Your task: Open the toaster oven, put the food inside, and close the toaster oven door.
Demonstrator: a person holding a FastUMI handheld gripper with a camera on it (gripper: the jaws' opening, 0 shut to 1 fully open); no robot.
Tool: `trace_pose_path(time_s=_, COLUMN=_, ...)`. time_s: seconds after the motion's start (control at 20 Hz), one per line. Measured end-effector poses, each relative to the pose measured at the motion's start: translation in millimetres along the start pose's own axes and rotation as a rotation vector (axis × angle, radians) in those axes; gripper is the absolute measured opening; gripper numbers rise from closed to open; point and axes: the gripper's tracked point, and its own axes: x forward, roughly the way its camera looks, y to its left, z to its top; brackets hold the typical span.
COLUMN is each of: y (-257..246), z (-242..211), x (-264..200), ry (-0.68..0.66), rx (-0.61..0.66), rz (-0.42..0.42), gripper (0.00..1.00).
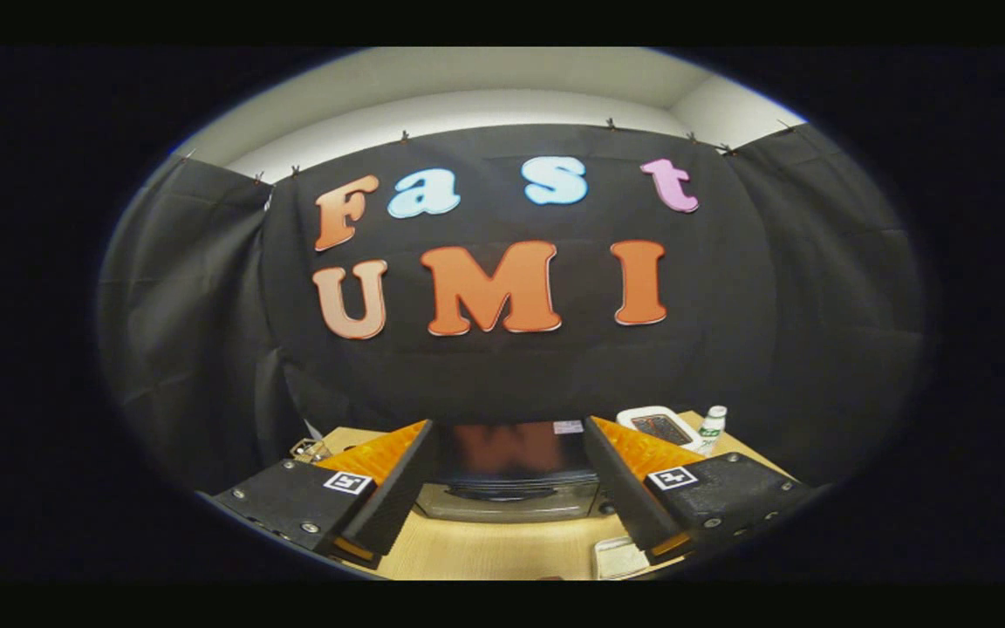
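Note:
The toaster oven [509, 475] stands on the wooden table straight ahead, seen between my two fingers from above. Its dark glossy top faces me and its door with a dark curved handle [502, 494] looks closed. My gripper [507, 488] is open, its fingers spread wide on either side of the oven and held above the table, touching nothing. A pale flat piece, possibly the food or its tray [618, 556], lies on the table just under the right finger, partly hidden.
Behind the oven's right side sit a white device with a dark screen [658, 426] and a small white bottle [712, 427]. A small metal object [311, 450] rests at the table's back left. Bare wood table [485, 549] lies in front of the oven.

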Motion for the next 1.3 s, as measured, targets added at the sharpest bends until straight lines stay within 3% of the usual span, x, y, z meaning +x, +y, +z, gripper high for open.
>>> trace_pose_path(time_s=0.3, y=-0.4, z=-84.3, x=71.4, ry=0.165, rx=-0.071, rz=-0.022, gripper=0.99)
trace_pose_path(time_s=0.6, y=-2.2, z=-145.2, x=114.4, ry=0.298, rx=-0.138, rz=-0.034, gripper=1.00)
trace_pose_path(time_s=1.0, y=4.3, z=-165.2, x=115.0, ry=0.354, rx=-0.096, rz=-0.026, gripper=0.99)
trace_pose_path(time_s=1.3, y=7.7, z=-171.3, x=83.0, ry=0.348, rx=-0.125, rz=-0.016, gripper=1.00)
